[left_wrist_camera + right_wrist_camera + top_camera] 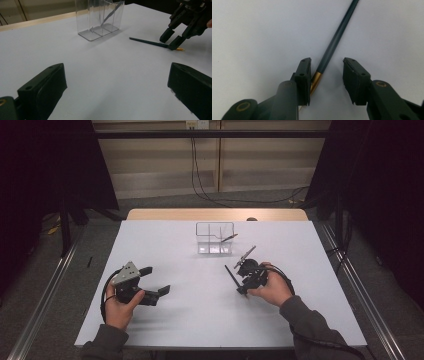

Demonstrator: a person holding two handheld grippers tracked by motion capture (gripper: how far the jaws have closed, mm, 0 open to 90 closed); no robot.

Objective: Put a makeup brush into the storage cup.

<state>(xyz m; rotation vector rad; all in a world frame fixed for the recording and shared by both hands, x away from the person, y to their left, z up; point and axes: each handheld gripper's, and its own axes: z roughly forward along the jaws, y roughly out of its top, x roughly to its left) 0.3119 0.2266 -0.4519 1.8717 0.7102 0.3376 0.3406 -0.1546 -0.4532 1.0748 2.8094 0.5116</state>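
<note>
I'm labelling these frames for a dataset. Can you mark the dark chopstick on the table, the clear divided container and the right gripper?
dark chopstick (337, 35): right gripper view, mid shaft.
clear divided container (86, 17): left gripper view, front wall.
right gripper (326, 75): right gripper view, midway between its fingers.

white table top (210, 320) over a pale wood edge (215, 214) at the far side. grey floor (165, 202) beyond, black cables (200, 185) trailing across it from a wall socket (196, 124). beige panelled wall (160, 165) at the back. dark curtains (45, 175) on both sides. metal rails (45, 295) flank the table. dim, even light.
</note>
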